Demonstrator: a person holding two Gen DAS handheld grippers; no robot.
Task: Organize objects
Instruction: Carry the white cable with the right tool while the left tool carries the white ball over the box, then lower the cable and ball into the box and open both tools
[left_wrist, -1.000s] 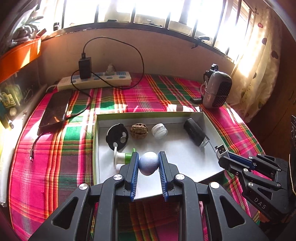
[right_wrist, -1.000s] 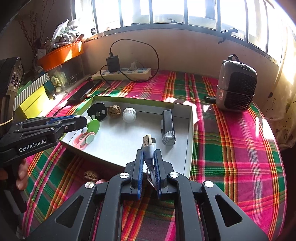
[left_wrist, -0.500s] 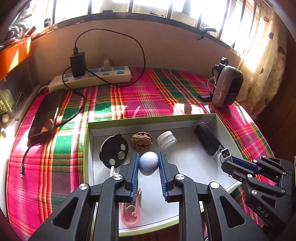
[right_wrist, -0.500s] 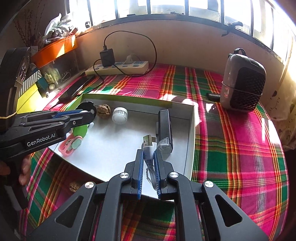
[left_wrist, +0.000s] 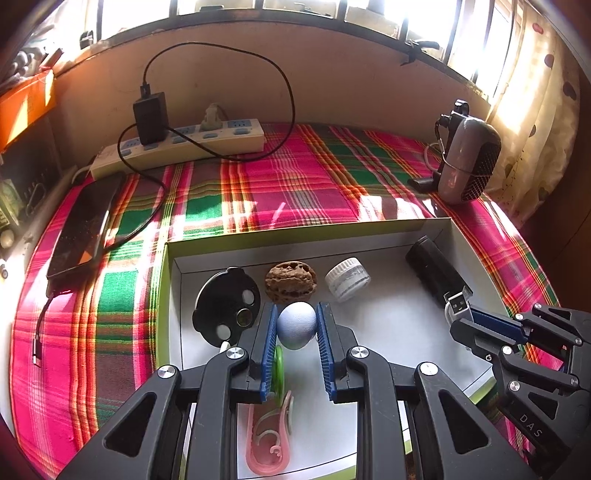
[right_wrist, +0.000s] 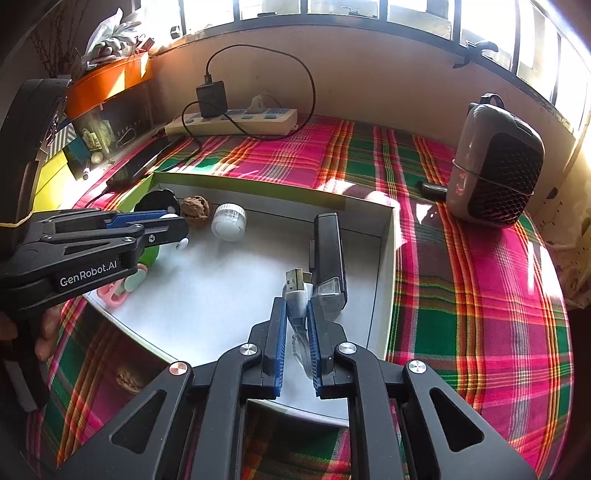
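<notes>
- Left gripper (left_wrist: 295, 326): clamped on blue-grey egg (left_wrist: 296, 325), pads on its two sides at widest part. Egg hangs over white tray (left_wrist: 399, 321), near-left of centre, just near of walnut (left_wrist: 291, 282).
- Egg handling (guess): light, hard, smooth shell w/ curved sides, so could squirt out fwd if squeezed off-centre. Grip across the middle is abt right. May be hollow, so ease down, don't drop.
- Right gripper (right_wrist: 295, 325): closed on white USB cable (right_wrist: 295, 295), held at the moulded plug body; metal plug sticks out past tips, rest of cable trails back btwn pads.
- Cable sits over right part of tray, just left of black rectangular device (right_wrist: 328, 258), maybe touching, can't tell.
- Cable handling (guess): light, plug end stiff, cord floppy & springy. Hold at plug housing, as now; the tail will flop where it likes and may uncoil after release.
- Also in tray: black disc (left_wrist: 226, 304), white lidded jar (left_wrist: 347, 278), pink clip (left_wrist: 267, 439) near edge, green piece (left_wrist: 277, 369) partly hidden behind left pad.
- Second walnut (right_wrist: 129, 378) lies outside tray on plaid cloth (left_wrist: 122, 291), near side. Prob still to be sorted.
</notes>
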